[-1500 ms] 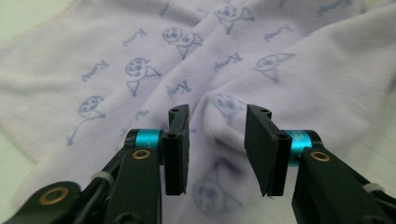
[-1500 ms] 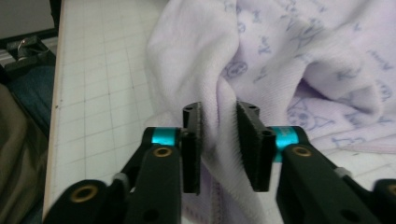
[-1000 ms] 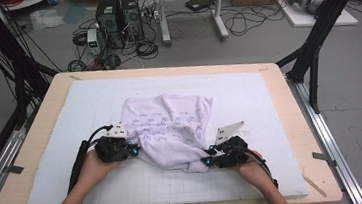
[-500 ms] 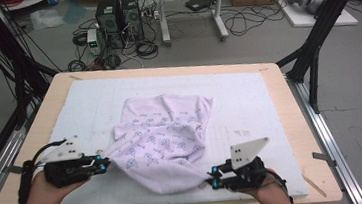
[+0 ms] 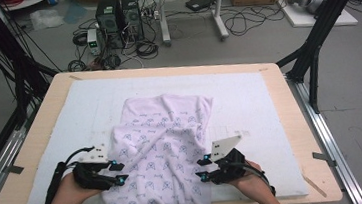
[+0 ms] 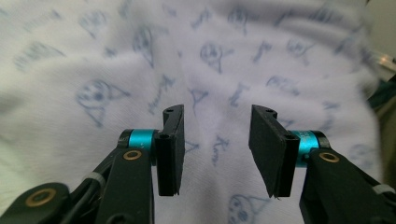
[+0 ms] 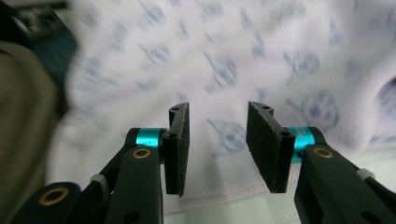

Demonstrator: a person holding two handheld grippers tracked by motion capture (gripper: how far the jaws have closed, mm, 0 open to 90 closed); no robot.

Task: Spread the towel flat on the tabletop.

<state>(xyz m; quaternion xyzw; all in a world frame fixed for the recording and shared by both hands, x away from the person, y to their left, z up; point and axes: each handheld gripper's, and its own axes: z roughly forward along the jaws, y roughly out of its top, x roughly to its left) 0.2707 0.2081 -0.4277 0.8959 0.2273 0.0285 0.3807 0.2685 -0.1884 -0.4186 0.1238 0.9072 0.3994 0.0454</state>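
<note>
**Ana:** Cloth (image 5: 166, 153) front and centre, white with a small blue print, lying rumpled on the pale mat (image 5: 248, 95) that covers the wooden table (image 5: 296, 121). Its near edge spills toward the person's side of the table.

**Ben:** And a gripper on each flank. The left gripper (image 5: 117, 172) sits at the cloth's left edge, the hand (image 5: 69, 190) behind it low on the mat. The right gripper (image 5: 201, 169) is at the right edge, pointing inward.

**Ana:** Look along the left one: the left gripper (image 6: 215, 147) has its jaws parted, with printed fabric showing through the gap. The pads aren't pressing on anything, and those jaws have just been opening.

**Ben:** Same story opposite. The right gripper (image 7: 217, 144) is spread too, its jaws just opened, with the cloth's hem (image 7: 224, 193) running below and between them. Nothing pinched.

**Ana:** So the cloth (image 6: 140, 60) lies loose, and both grippers are right beside it.

**Ben:** Past the table's far edge, computer towers (image 5: 119, 12) and cables (image 5: 242, 23) sit on the floor.
</note>
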